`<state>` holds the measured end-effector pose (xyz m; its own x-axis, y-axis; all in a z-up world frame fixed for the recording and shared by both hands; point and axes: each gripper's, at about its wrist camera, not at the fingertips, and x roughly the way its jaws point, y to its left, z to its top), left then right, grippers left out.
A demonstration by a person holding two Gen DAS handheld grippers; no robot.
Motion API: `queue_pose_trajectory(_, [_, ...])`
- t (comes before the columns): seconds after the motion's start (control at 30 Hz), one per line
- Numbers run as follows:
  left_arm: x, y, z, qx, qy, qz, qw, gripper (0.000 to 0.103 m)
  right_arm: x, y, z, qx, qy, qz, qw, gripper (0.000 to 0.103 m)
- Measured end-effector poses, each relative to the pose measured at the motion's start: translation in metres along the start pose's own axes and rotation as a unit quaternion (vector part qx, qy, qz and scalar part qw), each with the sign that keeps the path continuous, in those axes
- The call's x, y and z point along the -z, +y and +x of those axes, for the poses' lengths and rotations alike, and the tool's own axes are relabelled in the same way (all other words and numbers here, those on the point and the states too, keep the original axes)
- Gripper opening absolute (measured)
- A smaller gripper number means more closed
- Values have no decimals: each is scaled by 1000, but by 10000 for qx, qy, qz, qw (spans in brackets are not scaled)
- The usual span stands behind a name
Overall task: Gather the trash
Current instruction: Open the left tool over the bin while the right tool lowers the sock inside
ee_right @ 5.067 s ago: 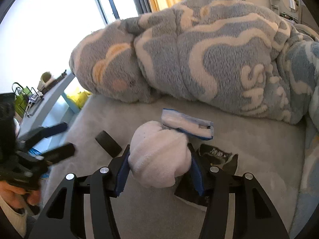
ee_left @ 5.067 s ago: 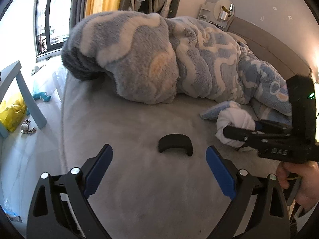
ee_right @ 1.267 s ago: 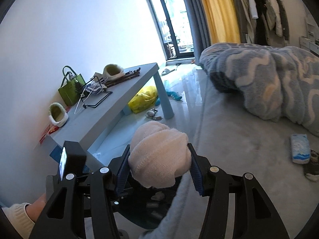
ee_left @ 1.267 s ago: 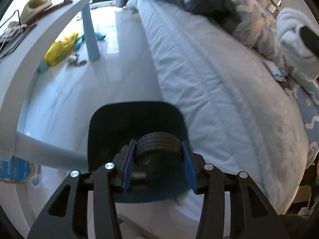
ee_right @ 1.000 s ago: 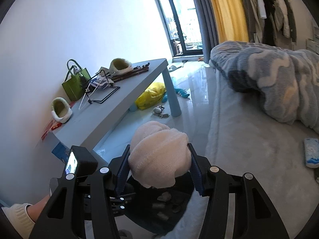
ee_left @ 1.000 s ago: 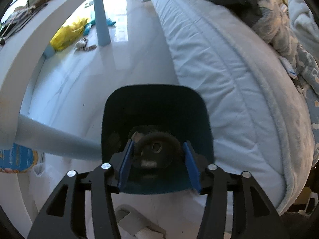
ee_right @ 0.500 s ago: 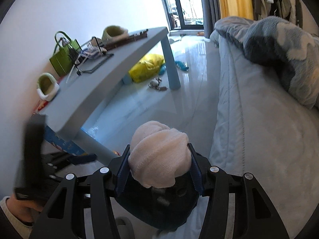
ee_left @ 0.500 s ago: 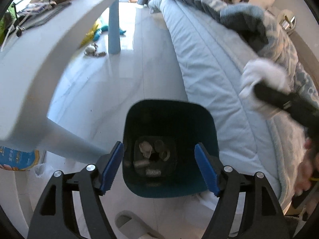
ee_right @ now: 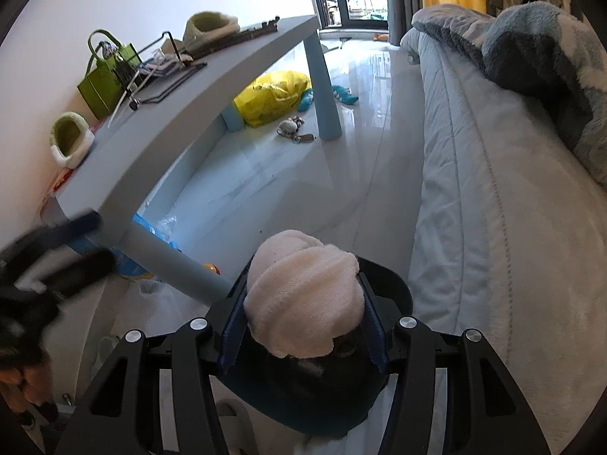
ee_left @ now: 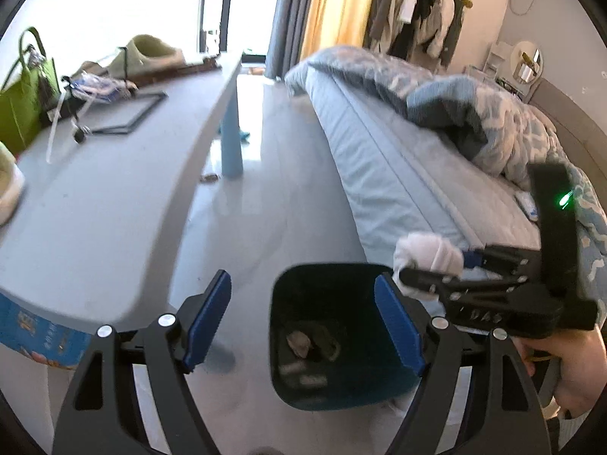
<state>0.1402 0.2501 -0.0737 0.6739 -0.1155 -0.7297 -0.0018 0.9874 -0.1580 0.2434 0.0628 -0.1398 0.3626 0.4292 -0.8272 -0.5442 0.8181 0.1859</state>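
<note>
Bedside trash bin, two grippers above it.
Bed (ee_left: 383,159) and grey table (ee_left: 114,174) flank the dark blue bin (ee_left: 341,390); right gripper (ee_right: 303,326) clamps a white cloth wad (ee_right: 299,299) over the bin's mouth; left gripper (ee_left: 303,318) spread wide, holding nothing; debris (ee_left: 307,345) inside bin.

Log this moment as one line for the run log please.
left gripper: open, empty | right gripper: shut on wad | wad over bin | bin: holds trash
</note>
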Motion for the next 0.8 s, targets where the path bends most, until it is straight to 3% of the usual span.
queue_pose_trajectory(0.2, [-11, 7, -19, -93, -417, -56, 9991, 78, 8, 4, 22, 37, 294, -66, 9995, 55])
queue_pose_trajectory(0.4, [-21, 5, -41, 62, -868, -97, 9962, 72, 21, 8, 48, 75, 643, -155, 9978, 55])
queue_pose_trajectory(0.63, [-28, -3, -51, 226, -1022, -29, 9945, 57, 32, 9, 74, 117, 972, -211, 9950, 55])
queue_pose_trajectory(0.8, [-34, -9, -64, 412, -1330, -60, 9902, 57, 42, 9, 86, 121, 1185, -271, 9925, 56])
